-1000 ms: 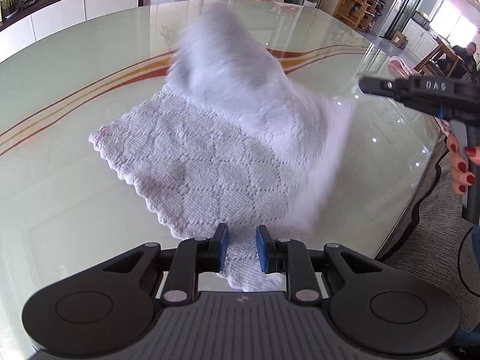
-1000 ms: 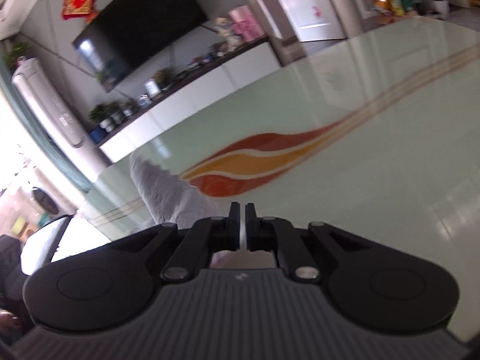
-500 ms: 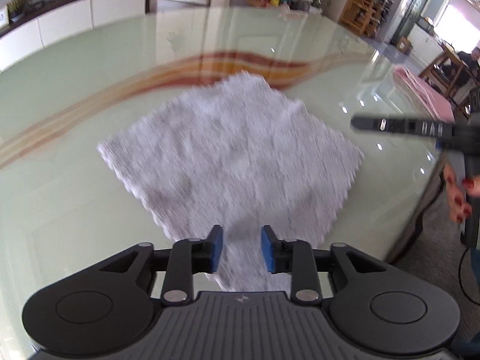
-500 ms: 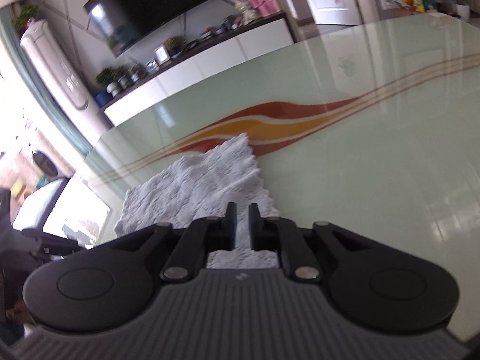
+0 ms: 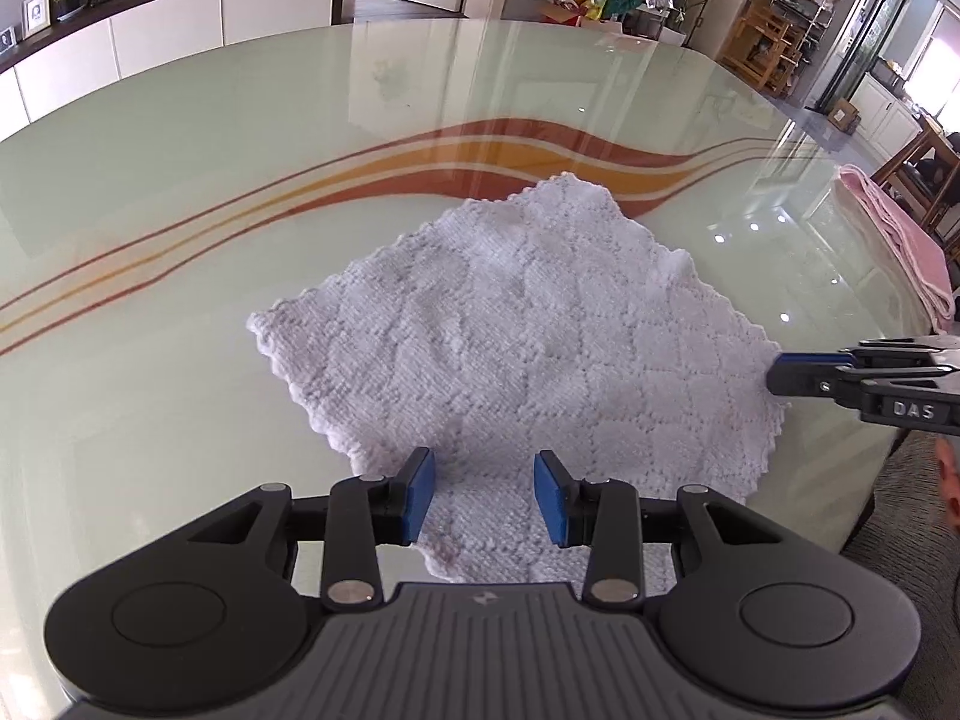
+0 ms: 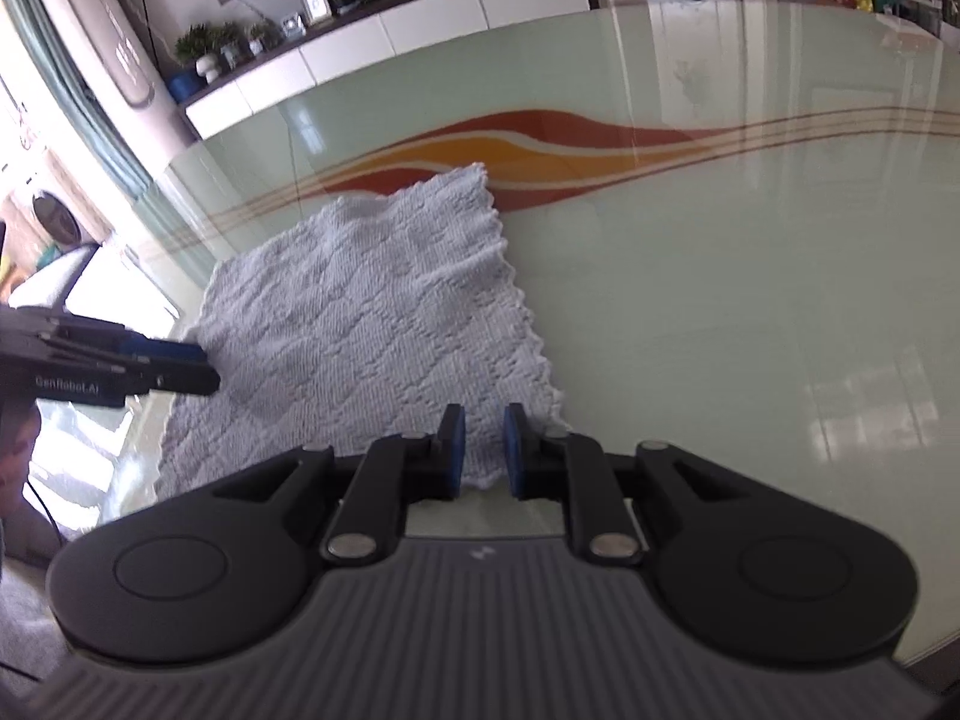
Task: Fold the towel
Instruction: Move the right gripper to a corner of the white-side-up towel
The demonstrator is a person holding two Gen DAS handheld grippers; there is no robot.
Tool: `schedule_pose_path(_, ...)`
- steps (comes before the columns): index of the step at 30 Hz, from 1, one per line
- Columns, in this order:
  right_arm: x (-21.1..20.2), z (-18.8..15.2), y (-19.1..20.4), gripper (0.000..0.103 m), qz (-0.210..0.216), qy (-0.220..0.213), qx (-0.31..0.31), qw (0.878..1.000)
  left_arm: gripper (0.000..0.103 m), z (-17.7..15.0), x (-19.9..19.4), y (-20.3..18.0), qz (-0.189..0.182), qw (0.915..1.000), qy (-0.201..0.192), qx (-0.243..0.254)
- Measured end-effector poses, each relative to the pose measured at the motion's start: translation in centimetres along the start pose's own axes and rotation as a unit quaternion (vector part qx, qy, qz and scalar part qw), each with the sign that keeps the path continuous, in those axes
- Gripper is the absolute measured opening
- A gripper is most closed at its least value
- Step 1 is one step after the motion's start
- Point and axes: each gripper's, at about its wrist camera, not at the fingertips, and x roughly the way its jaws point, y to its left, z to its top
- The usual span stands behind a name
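A white knitted towel (image 5: 510, 336) lies spread flat on the pale green glass table (image 5: 210, 138), one corner pointing at each gripper. My left gripper (image 5: 483, 480) stands open above the near corner, its blue pads clear of the cloth. In the left wrist view my right gripper (image 5: 780, 372) reaches in from the right at the towel's right corner. In the right wrist view the towel (image 6: 372, 324) runs away to the left. There the right gripper (image 6: 483, 438) has its jaws opening, a narrow gap over the towel corner, pads not pressing. The left gripper (image 6: 198, 366) shows at the left edge.
A folded pink towel (image 5: 900, 240) lies near the table's right edge. An orange and red wave pattern (image 5: 480, 156) crosses the glass behind the white towel. The table edge runs close on the right, with a person's fingers (image 5: 948, 480) and carpet beyond it.
A second ago the towel was in the air, blurred, with the right gripper shut on it. It now lies flat and spread. Both grippers have opened and let the cloth go.
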Motion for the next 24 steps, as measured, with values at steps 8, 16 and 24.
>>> schedule_pose_path(8, 1.5, 5.7, 0.5, 0.046, 0.023, -0.067, -0.043, 0.997, 0.045, 0.2, -0.8, 0.4, 0.014, 0.9999, 0.001, 0.006)
schedule_pose_path(16, 7.6, 10.2, -0.4, 0.044, 0.034, -0.036, -0.066, 0.997, 0.05, 0.9, -1.8, -0.8, -0.008, 0.9998, -0.019, -0.001)
schedule_pose_path(24, 9.9, 12.0, -0.5, 0.031, 0.068, -0.009, -0.091, 0.993, 0.05, 0.2, -1.2, -2.5, -0.022, 0.9997, -0.009, 0.003)
